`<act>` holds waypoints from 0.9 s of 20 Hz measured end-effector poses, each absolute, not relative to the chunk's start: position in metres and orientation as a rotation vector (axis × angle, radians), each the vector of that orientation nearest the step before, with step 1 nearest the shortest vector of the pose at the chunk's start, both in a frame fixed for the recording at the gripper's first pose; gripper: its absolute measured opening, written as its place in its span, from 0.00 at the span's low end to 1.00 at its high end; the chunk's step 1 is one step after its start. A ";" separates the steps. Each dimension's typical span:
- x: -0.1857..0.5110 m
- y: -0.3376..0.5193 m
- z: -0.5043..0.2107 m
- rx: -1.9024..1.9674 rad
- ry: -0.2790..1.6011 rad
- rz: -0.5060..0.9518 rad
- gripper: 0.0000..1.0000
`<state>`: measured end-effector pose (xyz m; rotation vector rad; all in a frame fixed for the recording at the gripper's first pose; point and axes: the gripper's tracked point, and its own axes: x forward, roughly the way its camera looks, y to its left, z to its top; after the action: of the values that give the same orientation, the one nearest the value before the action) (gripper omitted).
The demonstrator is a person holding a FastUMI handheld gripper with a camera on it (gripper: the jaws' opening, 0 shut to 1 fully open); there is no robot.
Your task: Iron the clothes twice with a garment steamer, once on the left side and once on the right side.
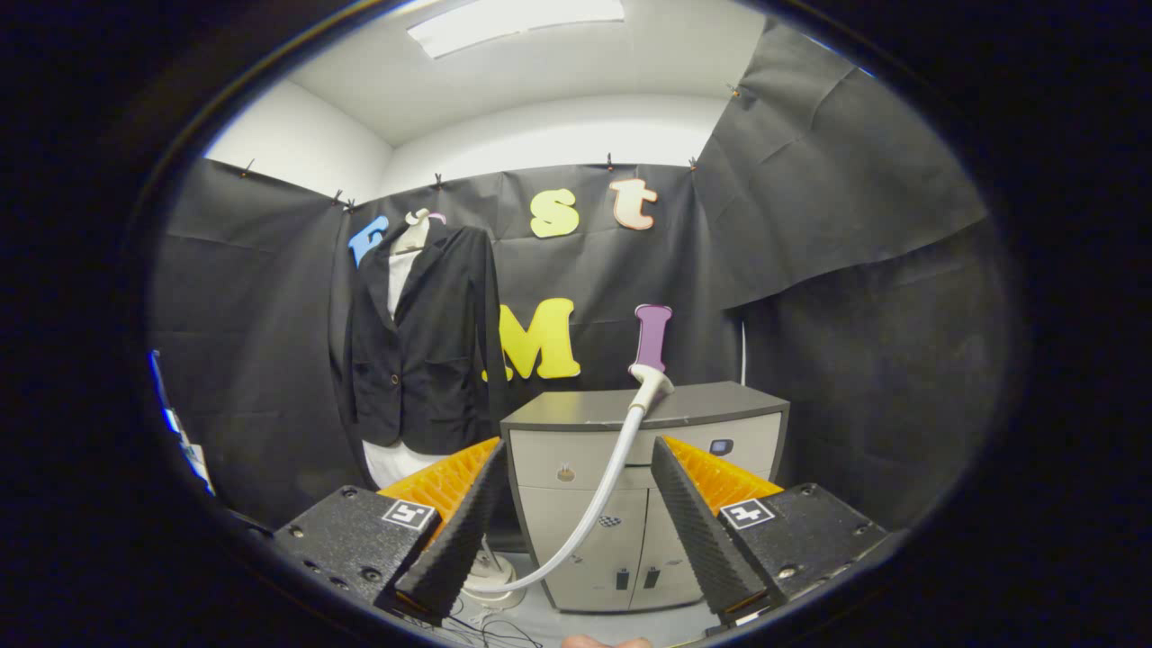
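A black jacket (pixel 421 342) hangs on a white mannequin against the booth wall, beyond and left of my fingers. The garment steamer's white head (pixel 650 382) rests on top of a grey cabinet (pixel 621 409), straight ahead beyond the fingers. Its white hose (pixel 603 490) curves down in front of the cabinet to a white base (pixel 490 585) on the floor by the left finger. My gripper (pixel 576 468) is open, with nothing between the fingers; the hose runs through the gap well ahead of them.
The grey cabinet has a drawer and two doors and stands against the back wall. Thin cables (pixel 490 630) lie on the floor in front of it. A fingertip of a person's hand (pixel 605 642) shows below the gripper.
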<state>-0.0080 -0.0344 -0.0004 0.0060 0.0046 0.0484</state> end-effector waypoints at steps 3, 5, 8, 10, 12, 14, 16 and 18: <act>-0.004 -0.042 -0.002 0.016 0.010 0.038 1.00; 0.000 -0.044 -0.003 0.021 0.012 0.036 1.00; 0.006 -0.044 -0.007 0.020 0.008 0.035 1.00; 0.009 -0.039 -0.012 0.020 0.012 0.045 1.00; 0.013 -0.036 -0.015 0.011 0.015 0.046 1.00; 0.016 -0.033 -0.015 -0.004 0.012 0.047 1.00; 0.018 -0.031 -0.016 -0.009 0.013 0.053 1.00; 0.021 -0.029 -0.017 0.002 0.020 0.060 1.00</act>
<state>0.0206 -0.0289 -0.0172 0.0016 0.0202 0.0599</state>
